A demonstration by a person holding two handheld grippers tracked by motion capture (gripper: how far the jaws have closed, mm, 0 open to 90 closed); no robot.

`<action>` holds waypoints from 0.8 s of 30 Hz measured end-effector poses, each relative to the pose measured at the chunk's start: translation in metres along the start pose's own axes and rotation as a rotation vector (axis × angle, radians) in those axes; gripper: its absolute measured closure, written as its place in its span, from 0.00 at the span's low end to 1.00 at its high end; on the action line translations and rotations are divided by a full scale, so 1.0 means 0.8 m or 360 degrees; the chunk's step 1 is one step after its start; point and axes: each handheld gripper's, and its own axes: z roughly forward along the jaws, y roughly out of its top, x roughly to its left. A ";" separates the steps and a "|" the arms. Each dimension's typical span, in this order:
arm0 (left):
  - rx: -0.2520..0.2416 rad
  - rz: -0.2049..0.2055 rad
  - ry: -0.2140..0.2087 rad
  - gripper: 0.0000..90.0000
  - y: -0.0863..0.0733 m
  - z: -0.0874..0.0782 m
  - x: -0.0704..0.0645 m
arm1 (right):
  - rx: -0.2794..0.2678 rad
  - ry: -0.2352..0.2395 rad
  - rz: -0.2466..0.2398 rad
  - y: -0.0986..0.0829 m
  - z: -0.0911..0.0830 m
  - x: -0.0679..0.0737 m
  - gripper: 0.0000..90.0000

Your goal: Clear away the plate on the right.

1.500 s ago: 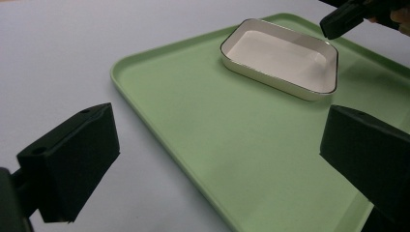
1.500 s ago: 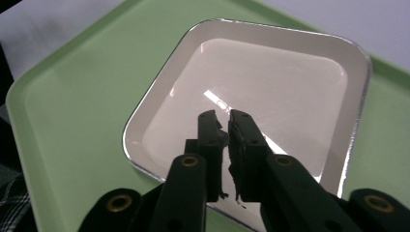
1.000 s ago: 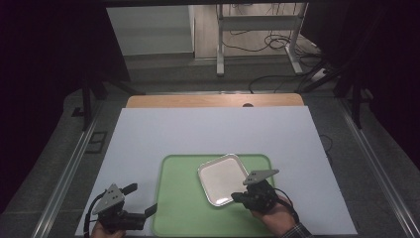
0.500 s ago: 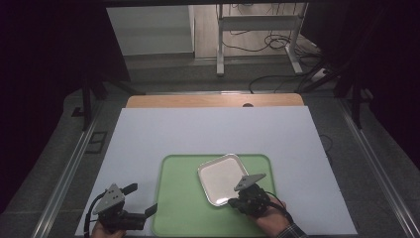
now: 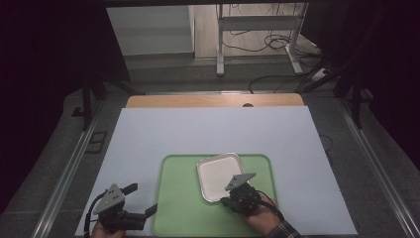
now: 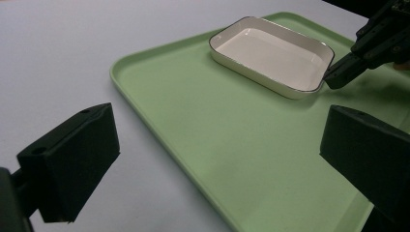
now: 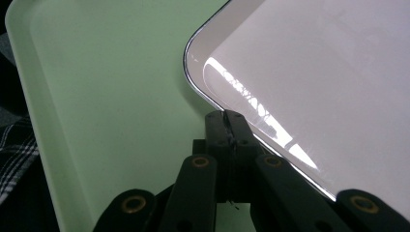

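The right gripper (image 7: 227, 118) pinches the near rim of a white dish (image 5: 219, 176) on a green tray (image 5: 181, 208); the left gripper (image 5: 141, 201), spread wide, hovers beside the tray's edge.

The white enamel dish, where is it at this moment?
In the high view the white dish sits on the right half of the green tray, its near rim pinched by the right hand-held gripper.

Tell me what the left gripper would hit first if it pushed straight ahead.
Probably the near rim of the flat green plastic tray; the open left gripper straddles it, and the white rectangular enamel dish lies farther along.
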 end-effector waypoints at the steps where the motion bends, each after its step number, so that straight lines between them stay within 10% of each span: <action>1: 0.0000 -0.0001 0.0000 0.00 0.000 0.000 0.000 | -0.0004 -0.0001 -0.0005 0.001 0.001 0.000 1.00; 24: 0.0004 0.0002 -0.0002 0.00 0.000 0.000 0.000 | -0.0021 -0.0028 -0.0028 0.015 0.017 0.001 0.99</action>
